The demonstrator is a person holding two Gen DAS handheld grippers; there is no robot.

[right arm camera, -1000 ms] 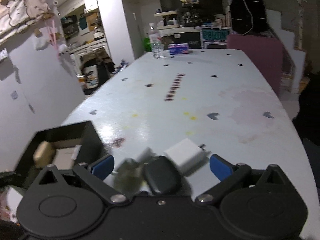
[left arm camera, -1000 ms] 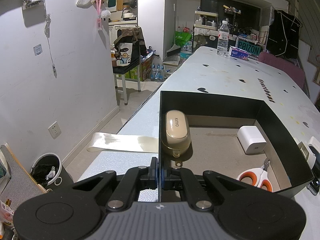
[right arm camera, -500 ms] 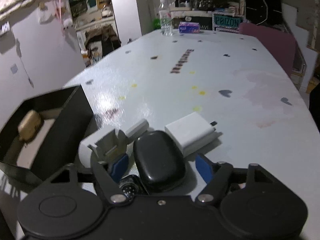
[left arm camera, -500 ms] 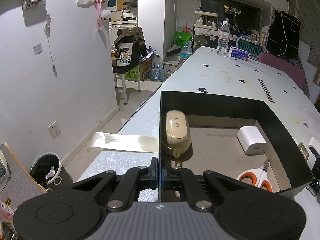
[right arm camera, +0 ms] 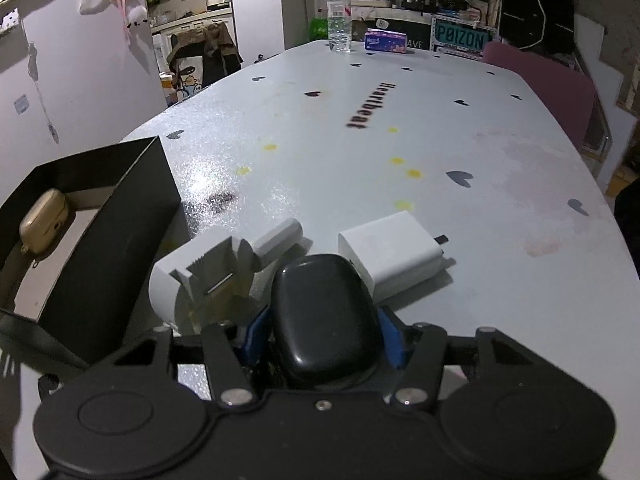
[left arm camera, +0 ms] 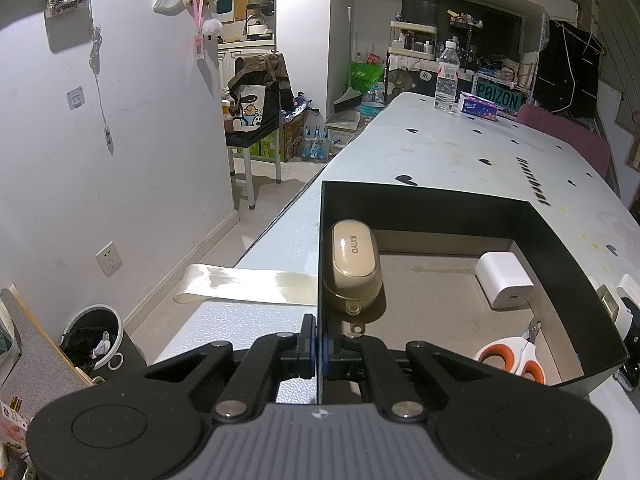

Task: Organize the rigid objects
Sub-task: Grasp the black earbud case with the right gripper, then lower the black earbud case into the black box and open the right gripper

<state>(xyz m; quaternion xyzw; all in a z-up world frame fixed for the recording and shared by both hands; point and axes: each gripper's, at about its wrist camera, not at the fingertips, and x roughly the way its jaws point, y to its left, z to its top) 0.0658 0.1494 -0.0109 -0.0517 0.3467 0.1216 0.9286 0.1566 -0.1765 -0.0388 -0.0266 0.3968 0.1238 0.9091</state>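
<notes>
Between the blue pads of the right tool lies a black, rounded, pebble-shaped plastic case on the pale, heart-printed tabletop. A second ago those jaws stood wide and well back from it; now they have dropped over the case and are closing, the pads drawn up against its two flanks, though a firm squeeze cannot be confirmed from this view. Just ahead of the tool and to its right, touching the case's far edge, sits a white square plastic wall charger; ahead and to its left lies a white open-lidded plastic box with a small white cylinder beside it.

Further left of that tool stands the black, open-topped cardboard bin. The left tool is fully shut on the bin's near wall, pinching the thin edge, and has not shifted over the last second. Ahead of it, inside the bin, rest a beige oval earbud case, a white cube charger and orange-handled scissors.

So the change reads as a grasp being completed: the bin is steadied, and the black case looks to be the next item bound for it, once the grip is firm enough to lift without nudging the charger.
</notes>
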